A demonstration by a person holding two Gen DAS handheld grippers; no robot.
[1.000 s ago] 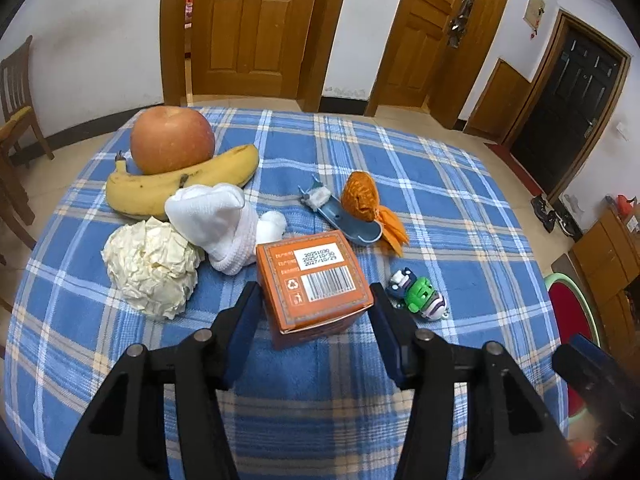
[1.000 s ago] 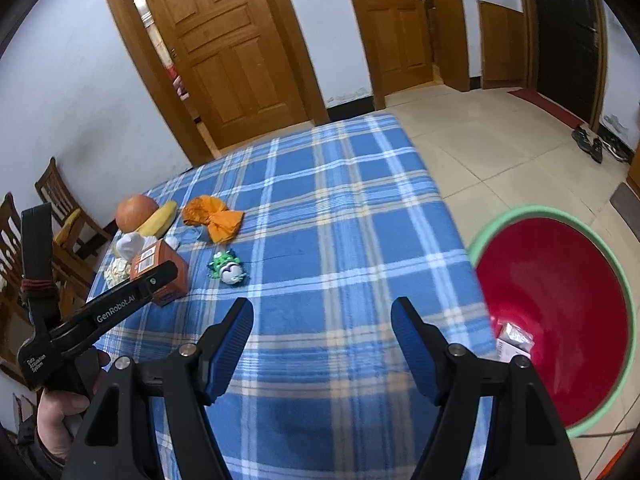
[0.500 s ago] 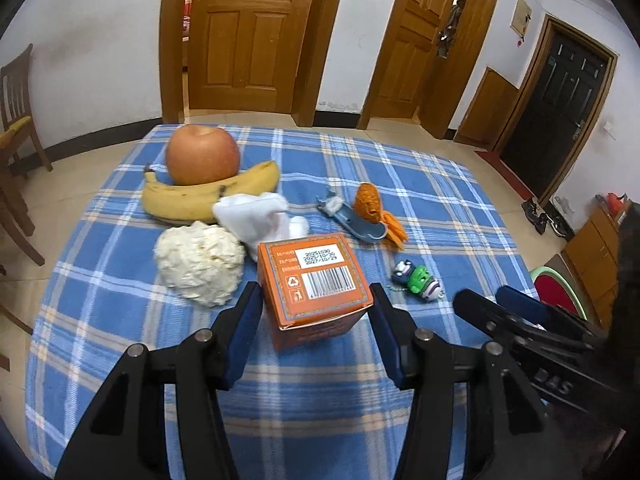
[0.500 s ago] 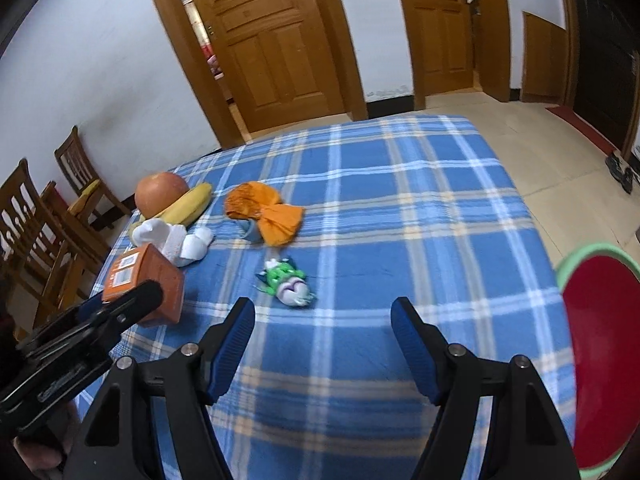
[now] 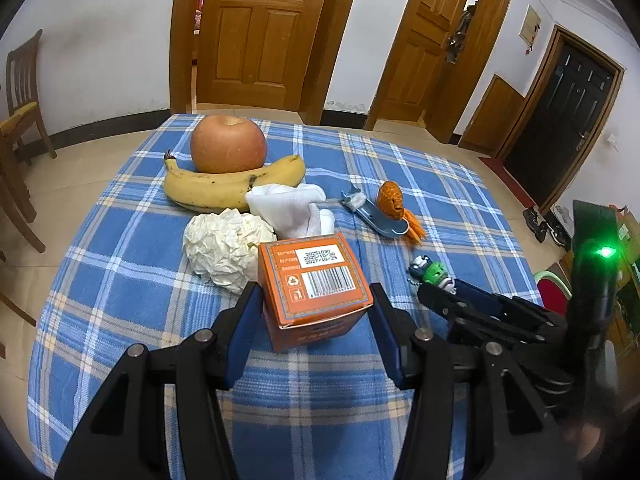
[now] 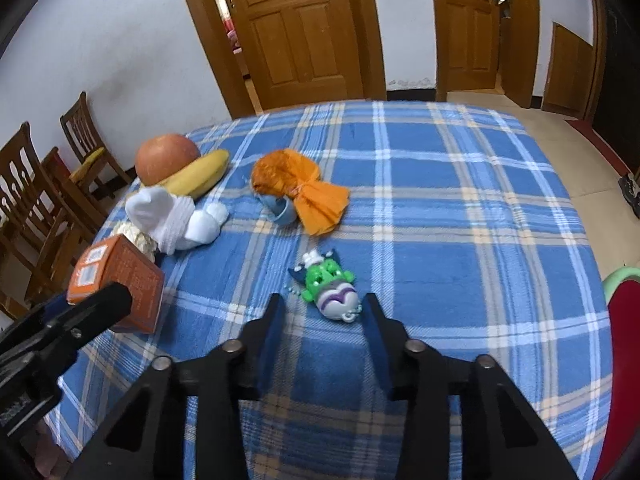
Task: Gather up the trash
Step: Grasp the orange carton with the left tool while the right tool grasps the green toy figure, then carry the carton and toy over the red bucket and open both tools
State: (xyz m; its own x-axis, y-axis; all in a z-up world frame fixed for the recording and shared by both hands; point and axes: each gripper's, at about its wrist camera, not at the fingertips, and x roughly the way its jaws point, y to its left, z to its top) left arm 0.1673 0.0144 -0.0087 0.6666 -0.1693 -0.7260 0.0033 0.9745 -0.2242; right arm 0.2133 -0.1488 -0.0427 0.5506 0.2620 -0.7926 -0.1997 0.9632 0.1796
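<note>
My left gripper (image 5: 316,308) is shut on an orange carton (image 5: 314,286) and holds it above the blue plaid tablecloth (image 5: 120,280). The carton also shows in the right wrist view (image 6: 120,276). Behind it lie a crumpled cream paper ball (image 5: 226,248), a white sock (image 5: 294,208), and an orange crumpled wrapper (image 5: 394,204). My right gripper (image 6: 322,316) is open and empty, just behind a green and white toy (image 6: 328,286). The orange wrapper (image 6: 300,188) lies beyond the toy.
An apple (image 5: 228,148) and a banana (image 5: 224,188) lie at the far left of the table. A blue toy piece (image 5: 376,220) sits by the wrapper. A red bin with a green rim (image 6: 622,340) stands off the table's right edge. Wooden chairs (image 6: 36,200) stand left.
My left gripper lifted the orange carton and drew back from the pile. My right gripper swung left from the red bin, and now sits close behind the green toy.
</note>
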